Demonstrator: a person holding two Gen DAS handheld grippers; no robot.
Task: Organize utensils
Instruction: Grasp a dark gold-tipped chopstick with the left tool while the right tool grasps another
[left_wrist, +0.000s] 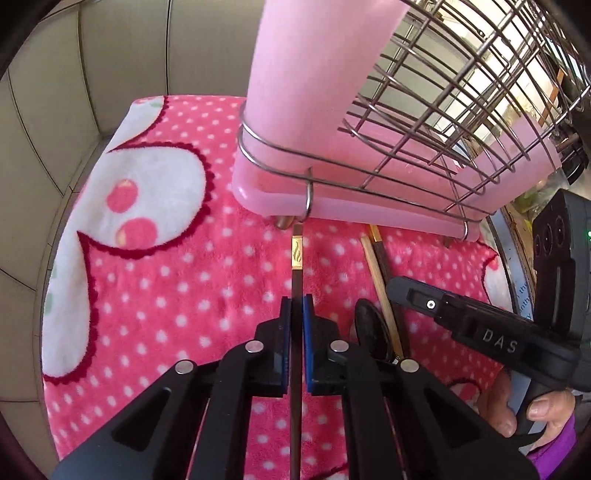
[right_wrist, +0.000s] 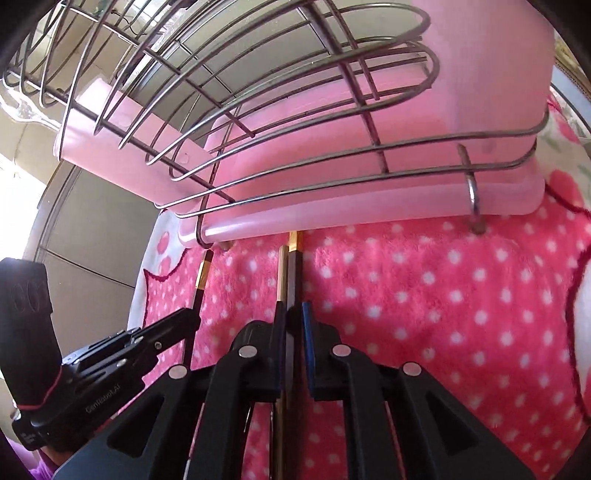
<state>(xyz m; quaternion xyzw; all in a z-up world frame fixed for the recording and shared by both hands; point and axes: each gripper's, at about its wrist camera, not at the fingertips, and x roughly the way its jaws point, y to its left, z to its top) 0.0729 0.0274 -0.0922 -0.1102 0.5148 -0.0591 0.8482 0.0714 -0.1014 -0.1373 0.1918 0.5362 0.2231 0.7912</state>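
Note:
My left gripper (left_wrist: 296, 301) is shut on a dark chopstick with a gold band (left_wrist: 296, 258), whose far end points at the foot of the wire utensil rack (left_wrist: 406, 122) on its pink drip tray (left_wrist: 332, 206). My right gripper (right_wrist: 294, 308) is shut on a dark chopstick (right_wrist: 293, 273), with a wooden chopstick (right_wrist: 281, 273) lying against it. The right gripper shows in the left wrist view (left_wrist: 461, 314) at the right, over the wooden chopstick (left_wrist: 376, 273) and a dark spoon (left_wrist: 371, 332). The left gripper shows in the right wrist view (right_wrist: 147, 339), holding its chopstick (right_wrist: 202, 277).
Everything lies on a pink polka-dot fleece cloth (left_wrist: 166, 295) with white heart shapes (left_wrist: 147, 195). The rack and tray stand close ahead of both grippers (right_wrist: 332, 184). Beige panels (left_wrist: 74, 74) lie beyond the cloth's left edge.

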